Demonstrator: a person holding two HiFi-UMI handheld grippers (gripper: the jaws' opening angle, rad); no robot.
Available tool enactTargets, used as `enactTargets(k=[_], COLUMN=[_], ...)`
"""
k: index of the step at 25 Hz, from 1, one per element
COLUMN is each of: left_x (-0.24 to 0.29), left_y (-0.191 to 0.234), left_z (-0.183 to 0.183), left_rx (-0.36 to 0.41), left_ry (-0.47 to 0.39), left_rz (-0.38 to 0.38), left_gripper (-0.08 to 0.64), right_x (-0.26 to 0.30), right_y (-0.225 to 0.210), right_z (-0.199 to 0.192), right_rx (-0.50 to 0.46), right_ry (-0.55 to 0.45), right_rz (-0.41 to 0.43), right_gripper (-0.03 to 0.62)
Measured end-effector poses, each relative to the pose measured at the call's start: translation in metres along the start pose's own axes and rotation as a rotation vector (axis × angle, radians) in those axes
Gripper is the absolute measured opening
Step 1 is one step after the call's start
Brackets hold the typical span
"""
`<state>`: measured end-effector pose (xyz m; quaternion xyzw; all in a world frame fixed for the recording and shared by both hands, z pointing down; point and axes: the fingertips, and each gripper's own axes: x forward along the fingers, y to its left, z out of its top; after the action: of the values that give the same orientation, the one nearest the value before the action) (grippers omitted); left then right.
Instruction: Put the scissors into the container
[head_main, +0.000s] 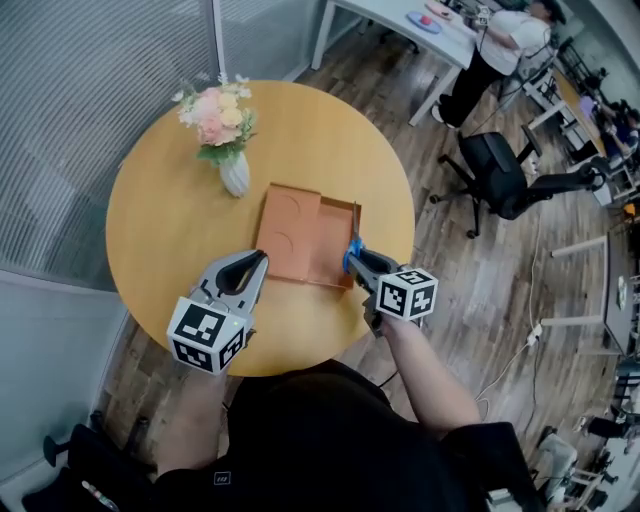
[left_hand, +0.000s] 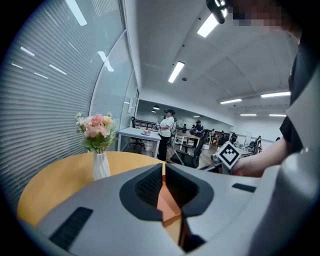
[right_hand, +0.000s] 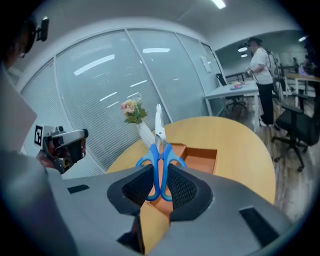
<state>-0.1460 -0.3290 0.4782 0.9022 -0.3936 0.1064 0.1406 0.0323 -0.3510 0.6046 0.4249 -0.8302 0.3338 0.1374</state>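
Blue-handled scissors (right_hand: 160, 160) stand blades-up between the jaws of my right gripper (right_hand: 161, 189), which is shut on their handles. In the head view that right gripper (head_main: 358, 257) holds the scissors (head_main: 352, 252) at the right front corner of the orange cardboard container (head_main: 300, 235). The container (right_hand: 197, 157) lies open just beyond the jaws. My left gripper (head_main: 252, 268) hovers at the container's left front edge, and its jaws stand nearly closed with nothing between them; past the left gripper (left_hand: 164, 192) the orange container (left_hand: 167, 205) shows through the narrow gap.
A white vase of pink flowers (head_main: 225, 135) stands on the round wooden table (head_main: 170, 215) behind the container, to the left. A glass wall runs at the left. A black office chair (head_main: 500, 170) and a person (head_main: 500, 50) at a white desk are off to the right.
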Motion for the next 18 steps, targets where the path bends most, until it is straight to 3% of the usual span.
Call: enactTargets(k=[3, 6, 14, 18], left_x=[-0.006, -0.016, -0.041, -0.051], left_y=[-0.002, -0.005, 0.008, 0.016], left_z=[-0.011, -0.015, -0.03, -0.03], left_rx=[-0.024, -0.022, -0.066, -0.072], left_ry=[0.004, 0.004, -0.004, -0.015], left_rz=[-0.017, -0.024, 0.01, 0.025], left_gripper=[0.028, 0.028, 0.028, 0.028], right_x=[0.02, 0.035, 0.065, 0.077], right_y=[-0.009, -0.026, -0.055, -0.068], right_z=[-0.028, -0.049, -0.079, -0.086], right_rx=[0.089, 0.107, -0.068, -0.086], right_ry=[0.077, 0.158, 0.42, 0.522], right_rz=[-0.024, -0.098, -0.251, -0.288], right_gripper=[0.098, 0.099, 0.1, 0.099])
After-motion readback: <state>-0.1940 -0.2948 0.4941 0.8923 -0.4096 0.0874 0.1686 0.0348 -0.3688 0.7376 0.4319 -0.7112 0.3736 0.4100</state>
